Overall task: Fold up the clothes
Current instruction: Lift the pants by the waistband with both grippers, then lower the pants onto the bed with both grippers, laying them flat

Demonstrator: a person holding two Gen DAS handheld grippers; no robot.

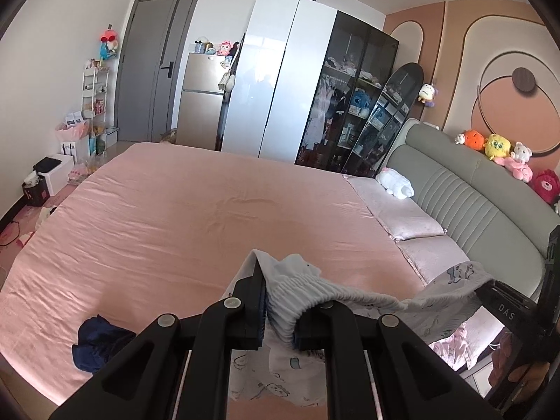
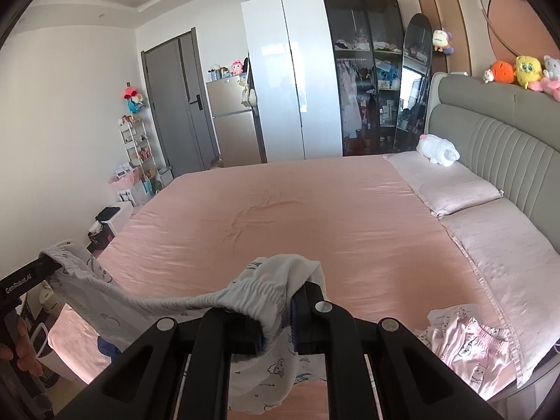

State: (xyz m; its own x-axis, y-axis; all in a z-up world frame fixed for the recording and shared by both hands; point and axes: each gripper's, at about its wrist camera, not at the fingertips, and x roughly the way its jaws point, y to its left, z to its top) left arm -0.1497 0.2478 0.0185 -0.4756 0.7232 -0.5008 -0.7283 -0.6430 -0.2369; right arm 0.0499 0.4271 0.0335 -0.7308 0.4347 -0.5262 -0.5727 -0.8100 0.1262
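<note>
We hold the pants (image 1: 315, 294) stretched by the waistband above the bed's (image 1: 210, 210) near edge.
Left gripper (image 1: 280, 309) and right gripper (image 2: 278, 315) each pinch one end; the waistband runs left-right between us, the legs hang below.

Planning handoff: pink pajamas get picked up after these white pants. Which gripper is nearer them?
Right gripper, probably: pink pajamas lie beside it. Both grippers grip the white pants.

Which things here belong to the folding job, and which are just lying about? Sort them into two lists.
Part of the job:
white printed pants, waistband held by left gripper and right gripper
pink pajamas
navy garment
bed

Lying about:
pillows
white plush toy
wardrobe
</note>
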